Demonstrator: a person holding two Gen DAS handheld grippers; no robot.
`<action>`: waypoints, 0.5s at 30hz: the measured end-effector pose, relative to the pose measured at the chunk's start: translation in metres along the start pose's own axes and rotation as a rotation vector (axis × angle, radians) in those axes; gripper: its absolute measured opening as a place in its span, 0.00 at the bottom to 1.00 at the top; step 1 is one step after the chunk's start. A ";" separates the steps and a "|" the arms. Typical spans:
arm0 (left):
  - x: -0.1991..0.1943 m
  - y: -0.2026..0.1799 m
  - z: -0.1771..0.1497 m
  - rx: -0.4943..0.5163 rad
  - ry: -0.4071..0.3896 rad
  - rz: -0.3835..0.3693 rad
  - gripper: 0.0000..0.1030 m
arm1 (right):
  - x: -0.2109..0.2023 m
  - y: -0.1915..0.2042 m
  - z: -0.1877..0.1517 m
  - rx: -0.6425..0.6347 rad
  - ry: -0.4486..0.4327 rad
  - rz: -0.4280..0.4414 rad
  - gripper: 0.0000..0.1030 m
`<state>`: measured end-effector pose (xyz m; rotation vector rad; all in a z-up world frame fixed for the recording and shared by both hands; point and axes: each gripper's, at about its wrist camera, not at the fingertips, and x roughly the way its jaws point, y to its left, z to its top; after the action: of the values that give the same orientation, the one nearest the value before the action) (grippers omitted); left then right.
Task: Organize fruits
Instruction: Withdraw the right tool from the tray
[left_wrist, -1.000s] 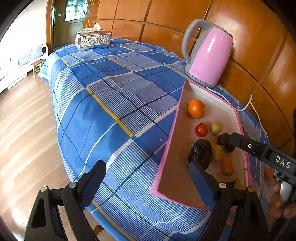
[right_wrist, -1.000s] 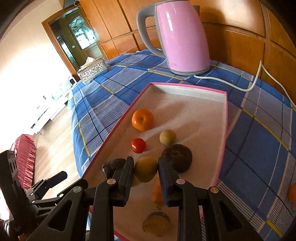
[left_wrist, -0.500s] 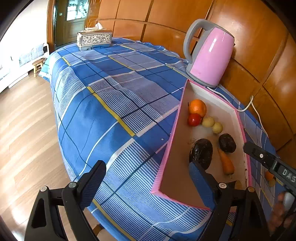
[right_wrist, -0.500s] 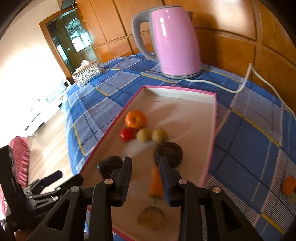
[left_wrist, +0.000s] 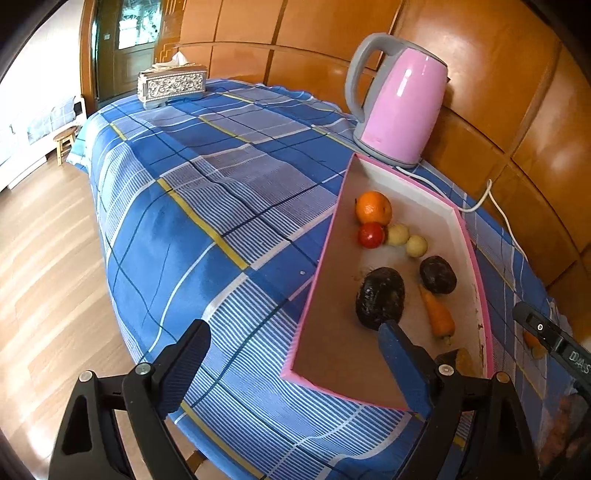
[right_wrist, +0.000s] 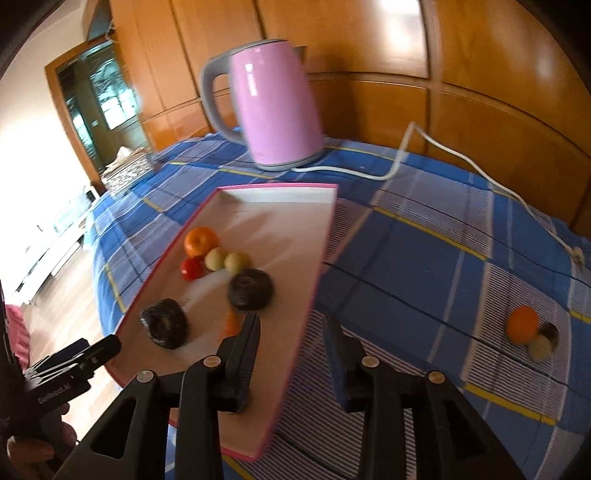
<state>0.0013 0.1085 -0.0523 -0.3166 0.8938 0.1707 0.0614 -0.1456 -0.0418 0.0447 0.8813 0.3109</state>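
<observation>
Both fingers (right_wrist: 247, 347) pairs spread wide, gripping nothing, L gripper (left_wrist: 291, 365) & R gripper (right_wrist: 291, 345). Only R view: loose round orange fruit (right_wrist: 522, 325) on blue plaid cloth (right_wrist: 424, 251), outside pink-rimmed shallow tray (right_wrist: 321, 258).

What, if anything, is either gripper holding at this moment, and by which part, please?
Nothing is held. The left gripper is open over the tablecloth beside the pink-rimmed tray; the right gripper is open above the tray's edge.

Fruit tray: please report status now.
Both tongs open, empty. Tray holds seven items; orange and two more wait on cloth. Tray rim beneath right tongs.
</observation>
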 end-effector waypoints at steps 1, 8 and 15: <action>-0.001 -0.002 0.000 0.007 -0.002 -0.002 0.90 | -0.001 -0.003 -0.001 0.006 -0.003 -0.012 0.34; -0.003 -0.013 -0.001 0.052 -0.009 -0.016 0.90 | -0.014 -0.034 -0.014 0.082 -0.035 -0.129 0.34; -0.006 -0.032 -0.003 0.121 -0.015 -0.049 0.90 | -0.028 -0.064 -0.024 0.145 -0.064 -0.228 0.34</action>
<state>0.0042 0.0779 -0.0425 -0.2240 0.8765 0.0727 0.0418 -0.2166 -0.0465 0.0872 0.8349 0.0322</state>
